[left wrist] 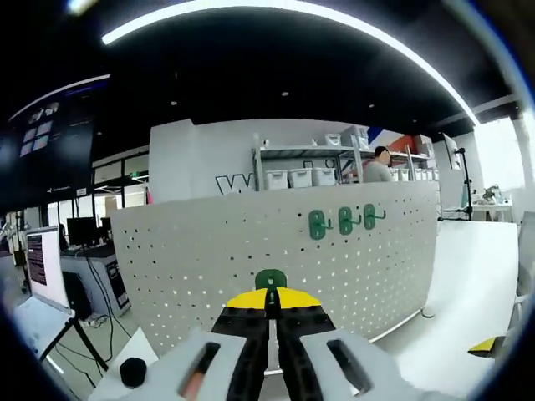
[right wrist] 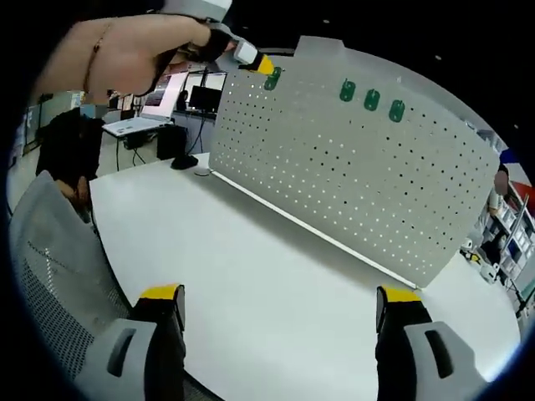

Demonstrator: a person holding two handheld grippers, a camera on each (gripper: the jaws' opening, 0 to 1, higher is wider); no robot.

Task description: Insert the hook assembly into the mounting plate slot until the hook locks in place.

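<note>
Risk: the green hook (left wrist: pixel 270 279), pinched between the left gripper (left wrist: pixel 269 311) fingers at the pegboard's (right wrist: pixel 351 184) top edge, could meet the holes tilted and jam, or slip from the narrow grip. It appears small and glossy, like the three hooks (left wrist: pixel 344 220) already mounted. Right gripper (right wrist: pixel 280 305) hangs over the worktop (right wrist: pixel 251 276), fingers wide and empty.

A long ceiling light strip (left wrist: pixel 276 10) arcs bright at twelve o'clock against a dark ceiling. Daylight glares white through the window (left wrist: pixel 501 154) at three o'clock. The table (right wrist: pixel 276 276) looks evenly lit, shadows faint. Edges bend and blur.
</note>
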